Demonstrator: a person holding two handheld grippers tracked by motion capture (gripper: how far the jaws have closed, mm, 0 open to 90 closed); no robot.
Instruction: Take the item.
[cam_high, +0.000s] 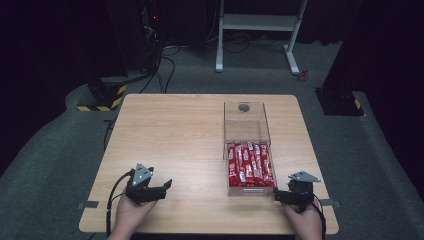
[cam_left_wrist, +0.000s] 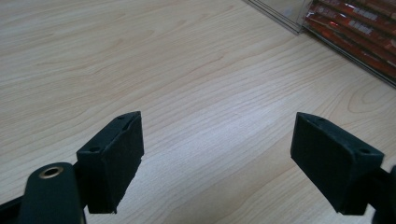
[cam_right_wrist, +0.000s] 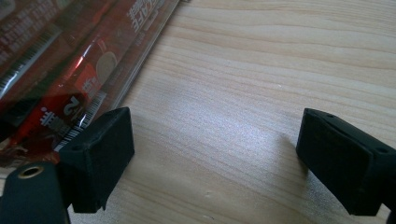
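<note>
Right tool sits low on the worktop, jaws spread wide and empty, just beside the near corner of the clear box packed with red snack packets. Left tool, jaws also apart, rests well left of the box.

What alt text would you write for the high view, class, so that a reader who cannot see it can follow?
A clear box holding red snack packets stands on a wooden table, right of centre. A person's hands hold the left gripper and the right gripper, both open, near the table's front edge.
</note>
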